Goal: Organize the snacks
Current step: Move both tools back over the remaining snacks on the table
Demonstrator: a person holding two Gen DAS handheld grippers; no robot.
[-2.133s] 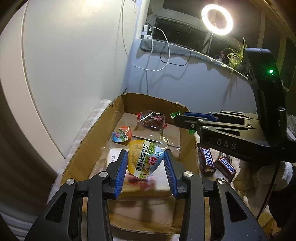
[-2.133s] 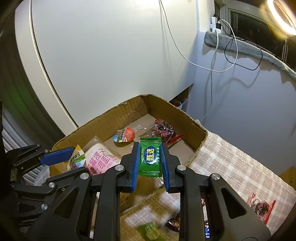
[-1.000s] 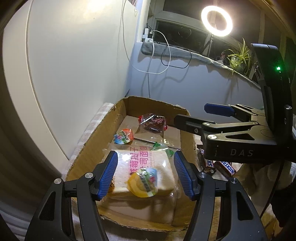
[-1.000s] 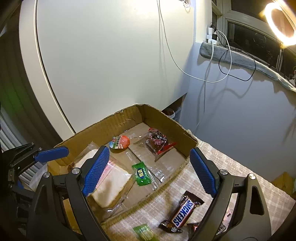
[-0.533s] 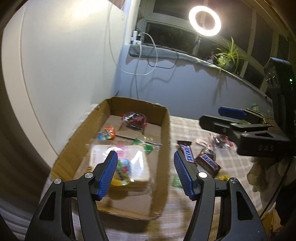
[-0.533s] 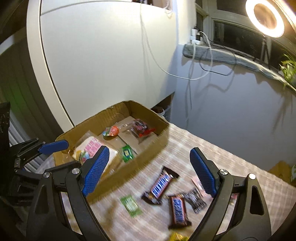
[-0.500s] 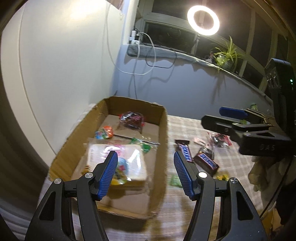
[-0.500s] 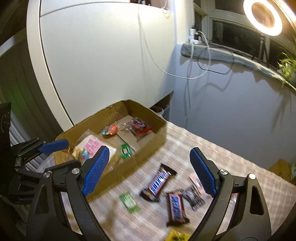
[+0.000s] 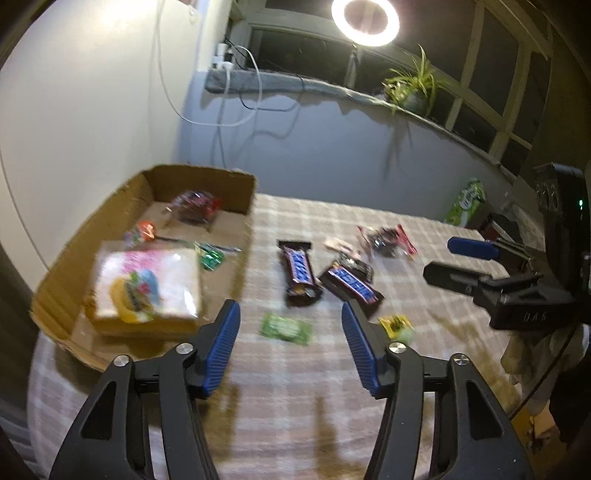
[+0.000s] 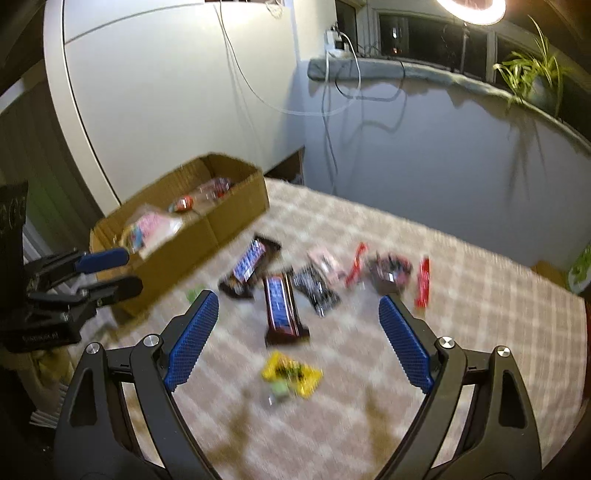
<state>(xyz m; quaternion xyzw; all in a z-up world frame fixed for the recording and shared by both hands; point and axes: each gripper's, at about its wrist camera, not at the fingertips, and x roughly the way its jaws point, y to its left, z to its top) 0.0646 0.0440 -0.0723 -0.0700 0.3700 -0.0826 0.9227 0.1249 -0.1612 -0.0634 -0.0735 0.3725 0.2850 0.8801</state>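
Observation:
A cardboard box (image 9: 59, 273) at the left holds a bread pack (image 9: 147, 280), a jelly cup (image 9: 135, 299), a green candy (image 9: 210, 258) and other snacks. On the checked cloth lie two Snickers bars (image 9: 299, 269) (image 9: 351, 284), a green candy (image 9: 286, 328) and a yellow packet (image 9: 397, 325). My left gripper (image 9: 290, 343) is open and empty above the green candy. My right gripper (image 10: 297, 339) is open and empty above a Snickers bar (image 10: 282, 306) and the yellow packet (image 10: 291, 373). The box also shows in the right wrist view (image 10: 221, 221).
A red-and-dark wrapped snack (image 9: 388, 238) and a pink packet (image 9: 340, 245) lie farther back on the cloth. A green carton (image 9: 467, 201) stands at the far right. A ring light (image 9: 365, 18) and a plant (image 9: 413, 88) sit on the window ledge.
Both grippers let their snacks go in the box: the jelly cup on the bread pack and the green candy beside it. Both then opened and moved right over the loose snacks on the cloth.

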